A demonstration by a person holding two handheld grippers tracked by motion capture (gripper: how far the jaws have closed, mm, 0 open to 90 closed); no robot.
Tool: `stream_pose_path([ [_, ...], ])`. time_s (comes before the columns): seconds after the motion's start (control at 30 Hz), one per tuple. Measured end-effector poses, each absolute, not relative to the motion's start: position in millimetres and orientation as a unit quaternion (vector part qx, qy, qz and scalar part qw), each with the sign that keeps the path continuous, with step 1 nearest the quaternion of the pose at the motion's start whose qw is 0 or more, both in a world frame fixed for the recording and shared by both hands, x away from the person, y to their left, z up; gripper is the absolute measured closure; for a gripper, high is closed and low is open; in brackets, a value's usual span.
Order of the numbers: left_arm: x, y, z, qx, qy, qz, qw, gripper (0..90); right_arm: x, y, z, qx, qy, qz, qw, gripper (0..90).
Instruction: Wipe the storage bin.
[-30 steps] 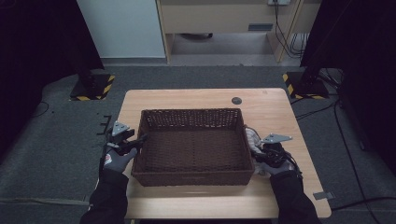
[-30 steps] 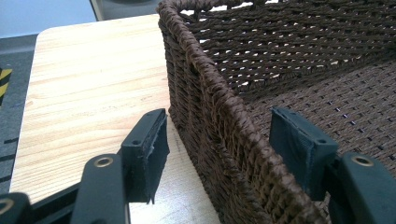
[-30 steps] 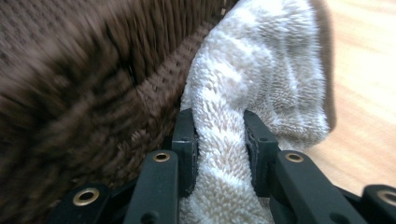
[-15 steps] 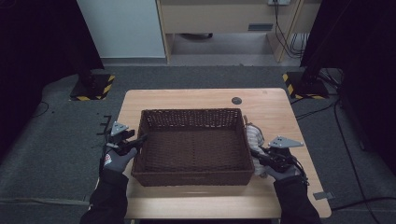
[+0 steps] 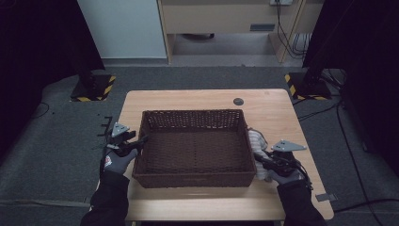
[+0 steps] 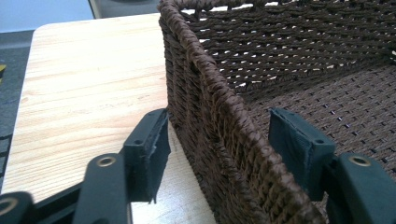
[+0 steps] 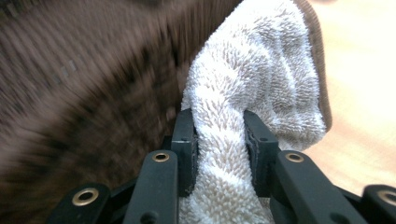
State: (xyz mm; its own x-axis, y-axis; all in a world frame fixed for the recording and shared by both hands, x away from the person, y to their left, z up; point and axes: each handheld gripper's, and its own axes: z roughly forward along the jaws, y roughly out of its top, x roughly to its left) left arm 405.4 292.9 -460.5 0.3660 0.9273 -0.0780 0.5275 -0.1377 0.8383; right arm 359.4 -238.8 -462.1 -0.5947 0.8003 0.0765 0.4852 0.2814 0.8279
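Note:
A dark brown wicker basket [image 5: 193, 175] stands in the middle of the wooden table [image 5: 197, 101]. My left gripper [image 5: 139, 141] is open at the basket's left wall [image 6: 219, 140], one jaw outside it and one inside. A white fluffy towel [image 5: 255, 140] with a brown border lies against the basket's right side. My right gripper [image 5: 261, 162] is shut on a fold of the towel [image 7: 219, 140], close to the blurred basket wall [image 7: 84, 88].
A small dark round disc [image 5: 238, 100] sits on the table behind the basket. Bare wood shows to the left of the basket [image 6: 88, 84] and along the near edge. Black stands with striped feet [image 5: 91, 89] flank the table on the carpet.
My right gripper has pulled back and to the right with the towel, away from the basket's right wall. The left gripper has stayed at the left wall.

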Motion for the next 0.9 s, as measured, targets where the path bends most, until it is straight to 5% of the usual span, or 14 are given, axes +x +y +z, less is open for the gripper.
stream_pose_path([
  [0.2,390.9,296.1,-451.6,0.705,0.507,0.247,0.429,35.3,348.4,-237.5,-449.3,0.392,0.774,0.458,0.195,70.5],
  [0.53,358.9,291.0,-460.0,0.722,0.498,0.233,0.419,35.8,349.3,-226.9,-481.5,0.405,0.813,0.385,0.162,70.6],
  [0.9,357.4,288.9,-459.0,0.722,0.500,0.220,0.424,50.7,350.0,-233.6,-470.0,0.417,0.803,0.387,0.179,69.8],
])
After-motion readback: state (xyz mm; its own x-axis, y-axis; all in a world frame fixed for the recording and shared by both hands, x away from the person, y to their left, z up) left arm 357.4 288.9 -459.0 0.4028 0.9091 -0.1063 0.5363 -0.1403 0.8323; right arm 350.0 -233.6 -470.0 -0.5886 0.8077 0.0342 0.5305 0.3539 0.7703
